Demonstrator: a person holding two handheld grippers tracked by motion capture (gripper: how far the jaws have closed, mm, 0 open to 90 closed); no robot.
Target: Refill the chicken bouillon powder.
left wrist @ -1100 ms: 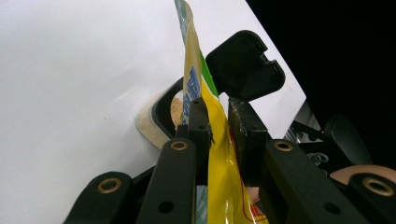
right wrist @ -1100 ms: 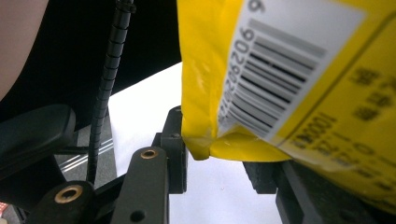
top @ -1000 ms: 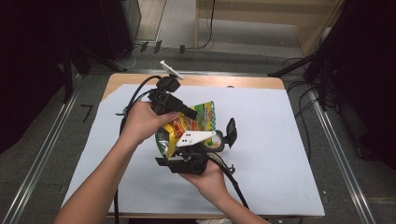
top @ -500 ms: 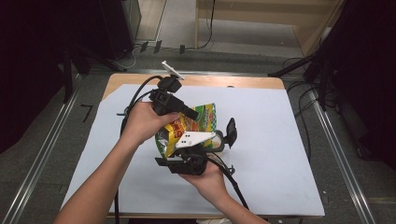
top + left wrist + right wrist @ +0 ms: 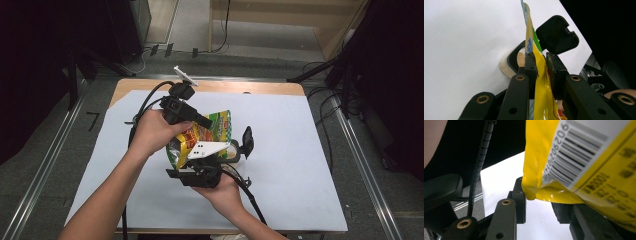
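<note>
Left tongs [image 5: 541, 68]: clenching on the yellow snack bag [image 5: 541, 95], both pads pressing its film (the high view puts them at the bag's upper edge).
Right tongs [image 5: 537, 202]: sitting at the bag's lower corner; the jaws are standing apart around it, and I cannot tell whether the pads are pressing.
Snack bag [image 5: 200, 137]: hanging between both hands above the middle of the white counter [image 5: 300, 150].
Container [image 5: 520, 58]: lying on the counter just behind the bag, black lid [image 5: 556, 35] flipped up, crumbly tan filling showing.
</note>
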